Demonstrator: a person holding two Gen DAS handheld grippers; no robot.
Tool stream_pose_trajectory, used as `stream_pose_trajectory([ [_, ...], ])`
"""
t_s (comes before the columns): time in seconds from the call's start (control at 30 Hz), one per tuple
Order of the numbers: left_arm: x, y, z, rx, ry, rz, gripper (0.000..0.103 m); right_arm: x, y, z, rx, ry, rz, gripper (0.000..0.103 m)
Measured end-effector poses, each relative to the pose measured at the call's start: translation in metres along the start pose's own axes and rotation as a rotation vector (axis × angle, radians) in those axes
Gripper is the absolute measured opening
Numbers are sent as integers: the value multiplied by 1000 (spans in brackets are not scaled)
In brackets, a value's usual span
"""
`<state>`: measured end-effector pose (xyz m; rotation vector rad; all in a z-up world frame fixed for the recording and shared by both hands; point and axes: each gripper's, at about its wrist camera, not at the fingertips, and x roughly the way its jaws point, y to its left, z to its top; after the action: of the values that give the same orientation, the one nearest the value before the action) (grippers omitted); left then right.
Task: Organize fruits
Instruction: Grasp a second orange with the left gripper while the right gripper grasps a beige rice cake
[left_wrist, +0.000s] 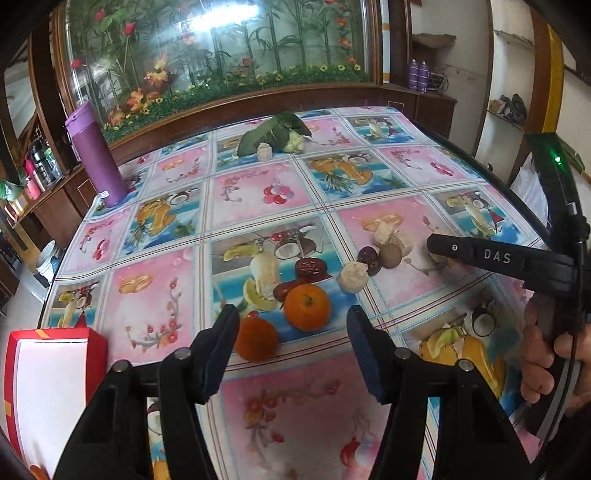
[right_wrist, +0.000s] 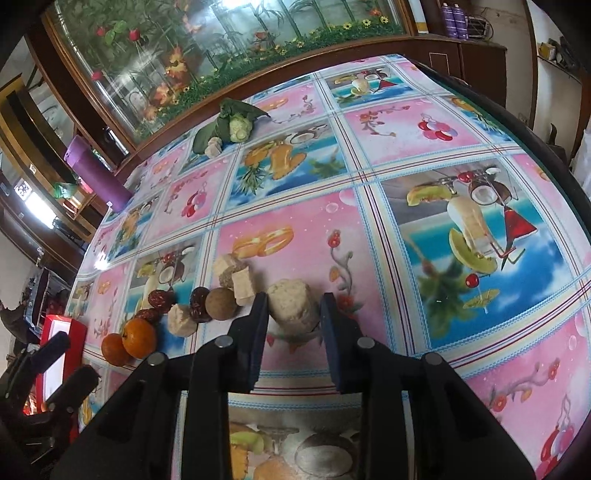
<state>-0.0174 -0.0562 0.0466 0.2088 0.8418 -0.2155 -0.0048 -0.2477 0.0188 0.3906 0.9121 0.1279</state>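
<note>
My left gripper (left_wrist: 291, 317) stands open low over the patterned tablecloth (left_wrist: 258, 192). One orange (left_wrist: 306, 306) lies just beyond its tips, and a second orange (left_wrist: 256, 338) rests against the left finger. Dark red dates (left_wrist: 310, 267), a brown round fruit (left_wrist: 390, 254) and pale beige chunks (left_wrist: 352, 277) are clustered behind them. In the right wrist view my right gripper (right_wrist: 293, 301) has both pads against a pale beige chunk (right_wrist: 291, 308) that sits on the cloth. The same cluster of oranges (right_wrist: 138, 338), dates (right_wrist: 160, 299) and brown fruit (right_wrist: 221, 304) lies to its left.
A red and white box (left_wrist: 48, 376) stands at the near left table edge. A purple bottle (left_wrist: 98, 158) stands at the far left. A cauliflower with green leaves (left_wrist: 280, 134) lies at the far side, below a glass cabinet. A hand (left_wrist: 546, 354) holds the right gripper's handle.
</note>
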Motion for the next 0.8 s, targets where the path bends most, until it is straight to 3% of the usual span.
stream_pose_trajectory([
  [0.1, 16, -4, 5, 10, 35, -10, 47, -4, -8, 2, 46, -17, 13, 30],
  [0.37, 37, -6, 6, 17, 76, -8, 36, -8, -11, 4, 78, -26, 40, 30],
  [0.67, 34, -1, 6, -21, 58, -44, 33, -8, -11, 4, 82, -31, 46, 30],
  [0.8, 10, 3, 6, -33, -3, -38, 32, -14, -13, 5, 85, -68, 62, 30],
])
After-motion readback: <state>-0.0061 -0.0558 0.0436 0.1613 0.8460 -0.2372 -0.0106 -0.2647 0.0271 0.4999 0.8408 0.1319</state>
